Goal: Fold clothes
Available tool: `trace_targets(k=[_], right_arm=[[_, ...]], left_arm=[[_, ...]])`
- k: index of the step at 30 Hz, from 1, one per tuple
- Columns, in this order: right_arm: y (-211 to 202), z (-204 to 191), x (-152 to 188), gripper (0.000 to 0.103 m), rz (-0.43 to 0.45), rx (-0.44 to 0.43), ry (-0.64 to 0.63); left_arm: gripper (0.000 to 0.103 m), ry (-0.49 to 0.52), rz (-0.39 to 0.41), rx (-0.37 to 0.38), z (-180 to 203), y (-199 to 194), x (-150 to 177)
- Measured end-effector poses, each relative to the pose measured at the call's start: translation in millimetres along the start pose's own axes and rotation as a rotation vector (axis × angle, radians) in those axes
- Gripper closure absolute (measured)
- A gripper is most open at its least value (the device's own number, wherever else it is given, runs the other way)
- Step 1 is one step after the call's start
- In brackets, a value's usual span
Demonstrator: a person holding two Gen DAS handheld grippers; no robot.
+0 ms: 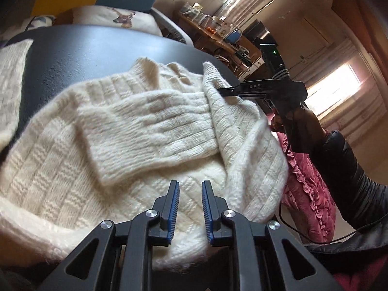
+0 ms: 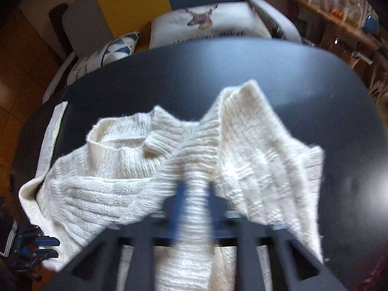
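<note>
The left gripper (image 1: 190, 186) is hovering low over the near part of a cream knitted sweater (image 1: 126, 131), its blue-padded fingers (image 1: 175, 208) standing narrowly apart with nothing between them. In the right wrist view this same tool is showing only at the lower left edge, just beside the knit.

The right gripper (image 2: 194, 189) is clamping a bunched fold of the sweater (image 2: 116, 169) between its two fingers; that view is blurred, yet the wool is plainly running down through the gap between them. From the left wrist view the right gripper (image 1: 224, 91) is reaching in from the right side, its tips pressing into a raised ridge of knit near the table's far right edge, with a hand (image 1: 300, 121) and a shiny black sleeve (image 1: 344, 169) behind it.

The sweater is lying spread on a dark round table (image 1: 92, 46), one sleeve folded across the body, the collar pointing toward the far side. Another strip of cream knit (image 1: 12, 72) is resting at the table's left edge.

Beyond the table a cushion printed with a deer (image 2: 203, 17) is leaning on a seat, and a pink ruffled fabric (image 1: 305, 186) is hanging beside the table on the right.
</note>
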State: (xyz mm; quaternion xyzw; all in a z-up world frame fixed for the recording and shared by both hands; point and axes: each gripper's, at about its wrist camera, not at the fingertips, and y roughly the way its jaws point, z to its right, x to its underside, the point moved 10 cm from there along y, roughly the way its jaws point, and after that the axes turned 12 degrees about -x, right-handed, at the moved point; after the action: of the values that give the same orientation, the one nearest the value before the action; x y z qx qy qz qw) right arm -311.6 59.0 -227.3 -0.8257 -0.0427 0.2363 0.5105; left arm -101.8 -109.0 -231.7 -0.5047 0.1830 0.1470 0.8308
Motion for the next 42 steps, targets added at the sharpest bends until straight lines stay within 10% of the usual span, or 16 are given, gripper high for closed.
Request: trace_targets(k=[6,16,19,21,23,32,42], right_arm=[[-60,-19,15,0.095,0.175,0.039,-0.047],[-100,34,158,0.088,0.219,0.006,0.244],[-140,43,151,0.071,0.325,0.088,0.235],[-165,28,130,0.023,0.384,0.138,0.129],[-176,1,102,0.006,0.405,0.131,0.0],[-56,-60,-6,0.005,0.131,-0.025,-0.24],[49,-26,-22,0.005,-0.11,0.034,-0.292]], left_arm=[[0.097,-0.042,-0.044,-0.1,-29,7,14],[0.096,-0.129,0.073,-0.108,-48,-54,-1],[0.088,-0.043,0.189,-0.188,-44,-89,-39],[0.084,0.034,0.218,-0.257,-44,-84,-67],[0.084,0.122,0.195,-0.291,-42,-74,-84],[0.084,0.208,0.031,-0.271,-82,-2,-110],[0.089,0.276,-0.11,-0.177,-82,32,-88]])
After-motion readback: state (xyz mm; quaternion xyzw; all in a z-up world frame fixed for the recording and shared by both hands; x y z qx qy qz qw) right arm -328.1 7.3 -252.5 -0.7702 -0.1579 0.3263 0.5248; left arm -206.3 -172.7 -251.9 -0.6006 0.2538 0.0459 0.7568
